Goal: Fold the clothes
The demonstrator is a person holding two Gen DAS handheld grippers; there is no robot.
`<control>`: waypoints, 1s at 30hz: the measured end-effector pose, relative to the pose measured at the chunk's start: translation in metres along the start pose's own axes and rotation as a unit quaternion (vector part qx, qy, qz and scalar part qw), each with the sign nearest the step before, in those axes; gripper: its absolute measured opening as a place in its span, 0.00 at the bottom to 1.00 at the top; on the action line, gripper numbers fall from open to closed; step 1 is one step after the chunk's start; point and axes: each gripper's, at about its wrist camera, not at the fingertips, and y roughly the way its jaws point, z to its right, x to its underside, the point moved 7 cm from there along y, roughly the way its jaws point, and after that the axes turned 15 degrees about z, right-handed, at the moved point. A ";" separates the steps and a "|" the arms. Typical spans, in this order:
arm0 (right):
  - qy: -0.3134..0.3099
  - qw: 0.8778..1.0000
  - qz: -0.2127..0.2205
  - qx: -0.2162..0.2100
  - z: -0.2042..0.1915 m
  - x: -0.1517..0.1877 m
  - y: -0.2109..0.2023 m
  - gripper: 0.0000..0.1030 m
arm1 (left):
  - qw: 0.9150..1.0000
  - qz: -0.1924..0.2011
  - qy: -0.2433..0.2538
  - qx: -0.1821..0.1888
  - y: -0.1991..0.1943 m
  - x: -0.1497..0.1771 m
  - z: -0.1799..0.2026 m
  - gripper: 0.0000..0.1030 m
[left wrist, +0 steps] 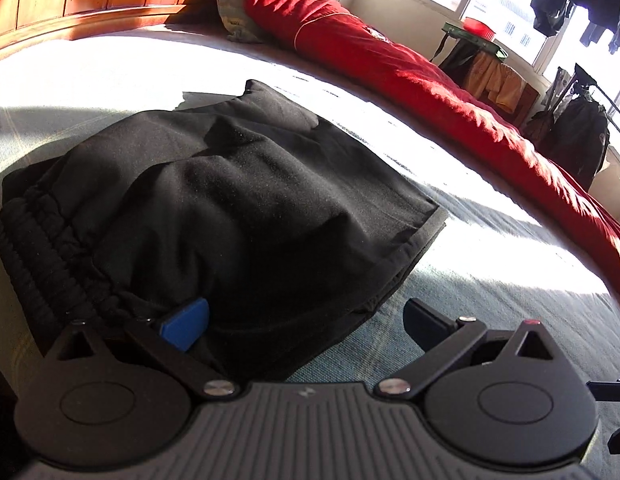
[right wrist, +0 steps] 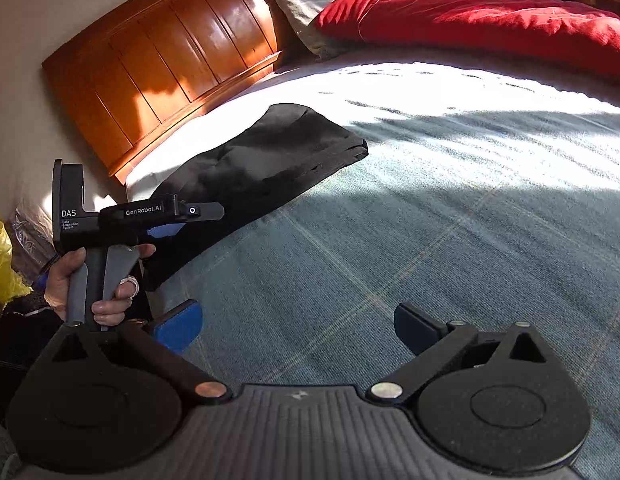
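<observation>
Shorts [left wrist: 213, 208] against left gripper [left wrist: 305, 320] fingers [left wrist: 185, 324]

Home bedroom: bed [right wrist: 430, 208], wooden headboard [right wrist: 169, 60].

One black garment [left wrist: 229, 200] lies folded on one bed [right wrist: 430, 240]. Two grippers show, left [left wrist: 305, 316] and right [right wrist: 295, 322]. One red quilt [left wrist: 390, 64] and one grey pillow [right wrist: 310, 4] lie far; one wooden headboard [right wrist: 169, 56] stands behind.
</observation>
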 end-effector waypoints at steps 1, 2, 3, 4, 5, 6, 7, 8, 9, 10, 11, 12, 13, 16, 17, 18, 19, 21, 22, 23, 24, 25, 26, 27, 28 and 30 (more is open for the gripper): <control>0.000 1.000 -0.001 0.002 0.002 0.000 0.000 1.00 | 1.000 0.001 0.005 -0.006 0.000 0.000 0.002 1.00; -0.003 1.000 -0.001 0.004 0.004 -0.001 -0.001 1.00 | 1.000 0.001 0.011 -0.015 0.000 0.000 0.003 1.00; -0.006 1.000 0.001 0.006 0.007 -0.001 -0.003 1.00 | 0.999 0.000 0.019 -0.027 -0.001 -0.001 0.006 1.00; -0.009 1.000 0.002 0.007 0.009 -0.002 -0.004 1.00 | 0.999 0.000 0.027 -0.042 -0.002 -0.002 0.008 1.00; -0.011 1.000 0.002 0.006 0.011 -0.003 -0.007 1.00 | 0.997 0.001 0.037 -0.062 -0.004 -0.003 0.011 0.99; -0.013 1.000 0.003 0.007 0.013 -0.003 -0.010 1.00 | 0.995 0.004 0.050 -0.083 -0.008 -0.005 0.016 0.99; -0.014 1.000 0.004 0.010 0.017 -0.004 -0.013 1.00 | 0.993 0.008 0.063 -0.100 -0.012 -0.006 0.021 0.99; -0.016 1.000 0.005 0.013 0.019 -0.004 -0.017 1.00 | 0.990 0.011 0.076 -0.115 -0.018 -0.007 0.026 0.99; -0.020 1.000 0.005 0.014 0.022 -0.004 -0.020 1.00 | 0.988 0.016 0.086 -0.127 -0.026 -0.009 0.033 0.99; -0.025 1.000 0.004 0.014 0.024 -0.004 -0.025 1.00 | 0.986 0.021 0.091 -0.135 -0.034 -0.009 0.040 0.99; -0.033 0.999 0.005 0.011 0.024 -0.004 -0.029 1.00 | 0.985 0.026 0.097 -0.142 -0.043 -0.010 0.048 1.00; -0.042 0.999 0.008 0.005 0.023 -0.004 -0.035 1.00 | 0.983 0.032 0.099 -0.149 -0.053 -0.011 0.056 1.00; -0.052 0.999 0.011 -0.002 0.022 -0.004 -0.040 1.00 | 0.982 0.040 0.099 -0.153 -0.064 -0.010 0.065 1.00; -0.080 0.996 0.020 -0.022 0.018 -0.005 -0.056 1.00 | 0.981 0.057 0.094 -0.158 -0.095 -0.006 0.090 1.00; -0.089 0.995 0.023 -0.029 0.017 -0.005 -0.062 1.00 | 0.982 0.059 0.090 -0.155 -0.105 -0.003 0.099 1.00; -0.099 0.994 0.026 -0.036 0.016 -0.005 -0.067 1.00 | 0.982 0.060 0.088 -0.154 -0.114 0.000 0.107 1.00; -0.104 0.993 0.027 -0.042 0.014 -0.005 -0.071 1.00 | 0.982 0.061 0.087 -0.154 -0.124 0.003 0.116 1.00; -0.105 0.993 0.027 -0.054 0.010 -0.006 -0.076 1.00 | 0.981 0.064 0.090 -0.160 -0.142 0.010 0.129 1.00; -0.107 0.992 0.024 -0.061 0.006 -0.007 -0.078 1.00 | 0.979 0.066 0.093 -0.166 -0.151 0.013 0.135 1.00; -0.109 0.991 0.021 -0.070 0.002 -0.007 -0.080 1.00 | 0.978 0.068 0.095 -0.173 -0.160 0.015 0.139 1.00; -0.113 0.991 0.017 -0.076 -0.002 -0.007 -0.081 1.00 | 0.976 0.070 0.095 -0.181 -0.168 0.018 0.142 1.00; -0.117 0.990 0.011 -0.082 -0.008 -0.007 -0.082 1.00 | 0.975 0.071 0.095 -0.190 -0.175 0.019 0.144 1.00; -0.121 0.989 0.004 -0.084 -0.013 -0.007 -0.081 1.00 | 0.973 0.073 0.092 -0.199 -0.180 0.020 0.145 1.00; -0.126 0.988 -0.005 -0.085 -0.018 -0.006 -0.081 1.00 | 0.971 0.074 0.088 -0.208 -0.186 0.021 0.145 1.00; -0.131 0.988 -0.013 -0.084 -0.023 -0.005 -0.080 1.00 | 0.970 0.073 0.082 -0.217 -0.190 0.021 0.144 1.00; -0.143 0.986 -0.029 -0.082 -0.034 -0.004 -0.079 1.00 | 0.969 0.068 0.067 -0.229 -0.198 0.024 0.142 1.00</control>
